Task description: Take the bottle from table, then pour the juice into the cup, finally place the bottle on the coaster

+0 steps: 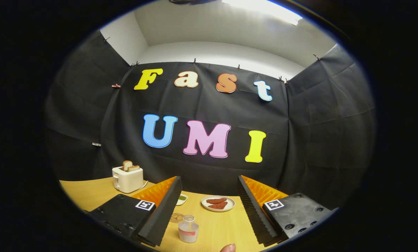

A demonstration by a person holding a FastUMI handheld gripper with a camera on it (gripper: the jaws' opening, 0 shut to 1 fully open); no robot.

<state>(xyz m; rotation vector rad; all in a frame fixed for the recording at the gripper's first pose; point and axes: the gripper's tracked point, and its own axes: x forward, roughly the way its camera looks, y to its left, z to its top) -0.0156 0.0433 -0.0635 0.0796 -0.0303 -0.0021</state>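
- The gripper [209,206] has its fingers spread wide with nothing between them, hovering above the table [89,196].
- The small clear bottle [188,229] stands upright at the lower centre of the frame, between the fingers but nearer the left one.
- The coaster [176,217] lies just behind the bottle.
- To grasp well, I would lower, centre the bottle between the fingers, then close squarely on its body.

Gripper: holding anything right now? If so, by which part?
Nothing held. The gripper is open, fingers wide apart; the clear cup stands on the table between them, untouched.
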